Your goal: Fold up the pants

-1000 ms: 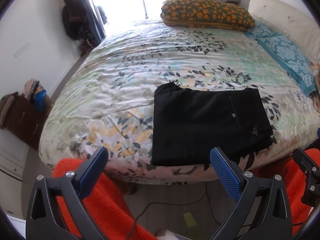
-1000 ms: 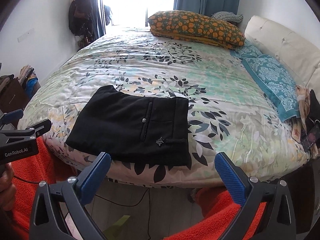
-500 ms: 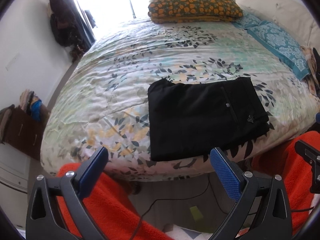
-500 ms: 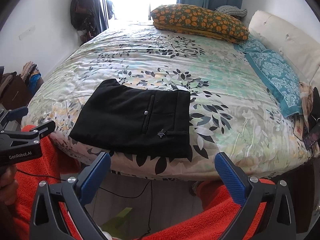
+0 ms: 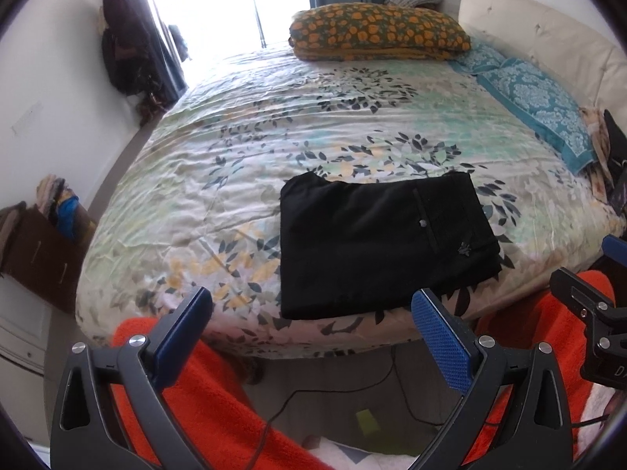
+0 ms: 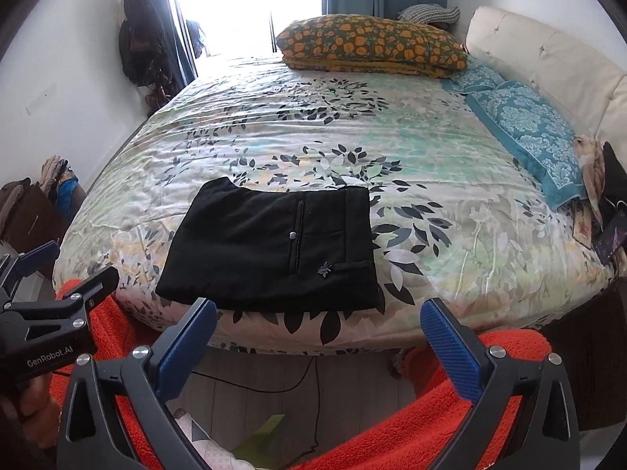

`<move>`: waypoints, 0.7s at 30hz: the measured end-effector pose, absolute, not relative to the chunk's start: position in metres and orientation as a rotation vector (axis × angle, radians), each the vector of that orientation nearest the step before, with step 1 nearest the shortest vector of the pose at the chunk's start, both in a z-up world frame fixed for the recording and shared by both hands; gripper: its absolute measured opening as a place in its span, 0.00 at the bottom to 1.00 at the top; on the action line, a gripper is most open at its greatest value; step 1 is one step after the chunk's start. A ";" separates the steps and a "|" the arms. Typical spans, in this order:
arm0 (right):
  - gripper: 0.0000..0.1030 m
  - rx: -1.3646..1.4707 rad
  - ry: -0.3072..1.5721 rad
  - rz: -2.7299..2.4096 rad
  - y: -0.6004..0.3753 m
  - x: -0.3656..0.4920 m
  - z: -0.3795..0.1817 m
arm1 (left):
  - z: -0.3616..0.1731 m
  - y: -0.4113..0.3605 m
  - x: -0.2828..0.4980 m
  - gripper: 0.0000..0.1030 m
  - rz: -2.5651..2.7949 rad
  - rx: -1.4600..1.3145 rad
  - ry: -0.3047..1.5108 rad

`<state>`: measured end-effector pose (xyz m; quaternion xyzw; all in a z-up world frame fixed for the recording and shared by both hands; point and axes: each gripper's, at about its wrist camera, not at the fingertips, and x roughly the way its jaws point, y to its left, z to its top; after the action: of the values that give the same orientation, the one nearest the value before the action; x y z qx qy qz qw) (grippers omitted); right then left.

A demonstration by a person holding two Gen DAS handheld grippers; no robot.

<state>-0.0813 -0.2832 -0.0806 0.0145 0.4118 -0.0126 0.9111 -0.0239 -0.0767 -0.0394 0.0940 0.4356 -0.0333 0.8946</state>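
left gripper: jaws gaping wide, gripping nothing, hanging off the bed's near edge
right gripper: jaws also spread, empty, clear of the cloth
pants: lying as a flat black rectangle on the bed, near its front edge, pocket button facing up
step: folding is looking finished; both grippers sitting apart from the pants
next: probably nothing but a neatness check

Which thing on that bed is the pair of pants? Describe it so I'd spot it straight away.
Start at the big bed with the leaf-print cover. Near its front edge lies a flat black rectangle: the pants, folded. Unlike the patterned pillows at the far end, it is plain black, with a small button and a pocket slit.
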 end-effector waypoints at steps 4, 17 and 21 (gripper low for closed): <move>1.00 -0.016 0.813 -0.055 -0.278 -0.087 -0.077 | -0.042 -0.068 -0.022 0.99 -0.057 0.151 0.927; 1.00 -0.030 0.807 -0.024 -0.269 -0.091 -0.083 | -0.047 -0.076 -0.026 0.99 -0.068 0.179 0.930; 1.00 -0.024 0.818 -0.032 -0.271 -0.088 -0.085 | -0.050 -0.074 -0.027 0.99 -0.077 0.168 0.945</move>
<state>-0.0885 -0.2709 -0.0852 -0.0116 0.3978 -0.0155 0.9173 -0.0266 -0.0744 -0.0499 0.0810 0.4545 -0.0373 0.8863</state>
